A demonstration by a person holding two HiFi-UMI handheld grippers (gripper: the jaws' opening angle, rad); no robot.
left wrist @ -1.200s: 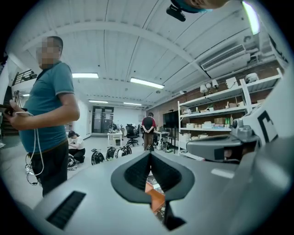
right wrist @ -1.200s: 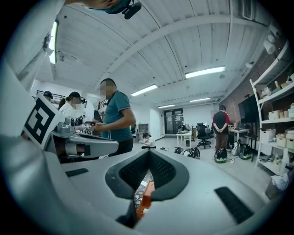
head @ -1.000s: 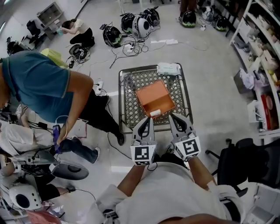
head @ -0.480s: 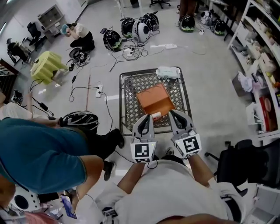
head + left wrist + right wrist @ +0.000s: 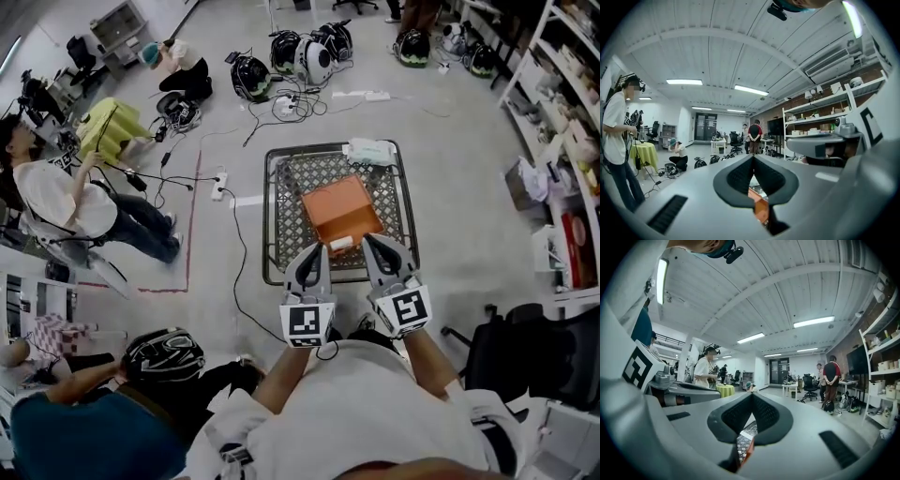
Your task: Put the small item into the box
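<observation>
Mesh cart: orange box, white patch maybe label; left gripper, right gripper fingers clenched.

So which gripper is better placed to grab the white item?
Probably the right gripper: both are shut by the orange box, but the white item shows below its jaws in its view; the left gripper sees only box.

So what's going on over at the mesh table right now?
A person holds a gripper in each hand over a metal mesh table with an orange box on it. The left gripper and right gripper hang side by side at the box's near edge, both with fingers closed on nothing. A small white item lies at that edge between them. I can't tell whether it is inside the box or on its rim.
</observation>
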